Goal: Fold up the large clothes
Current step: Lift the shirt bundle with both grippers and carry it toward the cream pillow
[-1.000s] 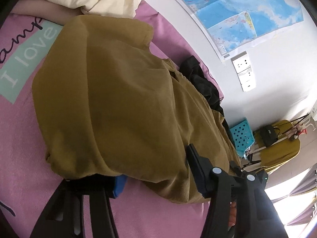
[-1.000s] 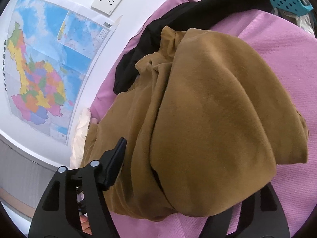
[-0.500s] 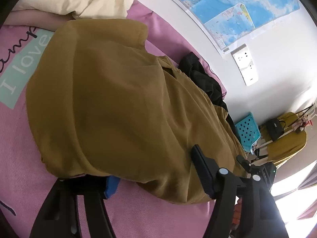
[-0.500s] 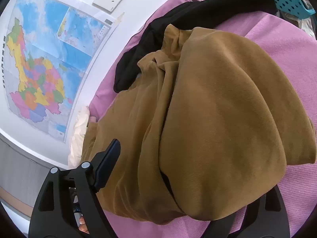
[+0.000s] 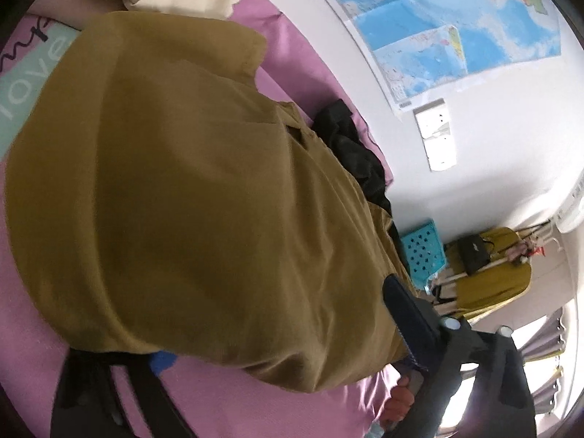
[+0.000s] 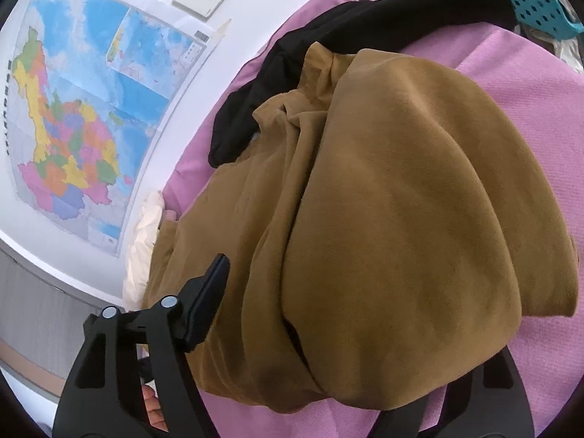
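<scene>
Clearly you are handling a soft, limp garment [image 5: 189, 189]: left gripper [image 5: 284, 343] opening, right gripper [image 6: 365, 332] closing, its near fold between both jaws; pinch there.

**Soft cloth, hard plastic, glossy paper**

The mustard garment [image 5: 189, 189] is matt, finely napped cloth — soft-looking, gently creased. The pink bedsheet [image 6: 540, 116] shows a ribbed weave. Black gripper fingers [image 6: 204, 299] are smooth plastic. The wall map [image 6: 84, 116] — glossy paper.
</scene>
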Demonstrator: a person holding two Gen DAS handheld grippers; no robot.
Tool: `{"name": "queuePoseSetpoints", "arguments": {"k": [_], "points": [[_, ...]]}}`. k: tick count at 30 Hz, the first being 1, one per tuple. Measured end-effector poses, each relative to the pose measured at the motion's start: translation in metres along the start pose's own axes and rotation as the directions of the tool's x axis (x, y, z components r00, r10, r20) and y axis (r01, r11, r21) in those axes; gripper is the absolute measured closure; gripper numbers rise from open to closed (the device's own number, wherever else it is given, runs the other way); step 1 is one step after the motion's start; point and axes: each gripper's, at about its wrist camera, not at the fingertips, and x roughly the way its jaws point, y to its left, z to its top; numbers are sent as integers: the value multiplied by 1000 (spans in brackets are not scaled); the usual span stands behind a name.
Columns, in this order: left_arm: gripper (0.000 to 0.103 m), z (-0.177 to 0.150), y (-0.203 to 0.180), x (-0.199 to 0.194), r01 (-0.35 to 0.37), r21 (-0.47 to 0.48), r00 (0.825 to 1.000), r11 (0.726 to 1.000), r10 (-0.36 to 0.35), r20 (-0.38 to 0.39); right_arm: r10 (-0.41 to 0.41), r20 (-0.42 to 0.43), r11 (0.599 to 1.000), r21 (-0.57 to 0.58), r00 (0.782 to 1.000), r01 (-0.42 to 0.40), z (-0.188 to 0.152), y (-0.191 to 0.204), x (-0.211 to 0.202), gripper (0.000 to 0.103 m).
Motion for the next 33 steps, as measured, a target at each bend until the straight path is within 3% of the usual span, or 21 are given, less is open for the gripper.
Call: {"name": "queuePoseSetpoints", "arguments": {"k": [1, 2, 3, 6, 8, 14, 19, 22, 28, 32, 33], "points": [[49, 2, 1, 2, -28, 4, 1000, 1000, 28, -12, 27, -4, 1000, 11, 1000, -27, 0, -3, 0, 55], [52, 5, 4, 2, -14, -2, 1000, 1000, 14, -27, 50, -3, 999, 15, 999, -50, 0, -4, -2, 62], [62, 7, 6, 1, 10, -21, 999, 1000, -11, -33, 59, -2, 998, -2, 998, -59, 1, -1, -4, 65], [71, 10, -2, -3, 6, 12, 999, 1000, -6, -45, 107, 26, 993, -59, 994, -106, 4, 16, -19, 72], [73, 15, -18, -11, -3, 72, 999, 997, 5, -33, 129, 52, 985, -120, 990, -122, 8, 36, -34, 74], [75, 41, -68, -47, 68, 200, 998, 977, -69, -2, 215, 121, 948, -264, 969, -177, 25, 93, -76, 77], [75, 75, -116, -88, 99, 323, 990, 941, -124, 59, 323, 160, 890, -387, 933, -241, 48, 158, -98, 77], [75, 103, -132, -122, 70, 385, 982, 920, -131, 137, 379, 153, 844, -461, 913, -273, 60, 202, -90, 77], [75, 173, -136, -193, -66, 423, 934, 904, -94, 346, 483, 73, 758, -534, 873, -374, 94, 302, -18, 77], [76, 235, -120, -238, -174, 387, 874, 905, -39, 484, 540, 23, 699, -568, 841, -434, 105, 377, 51, 77], [76, 255, -112, -252, -217, 362, 843, 907, -13, 538, 556, 12, 687, -569, 831, -452, 103, 390, 64, 77]]}}
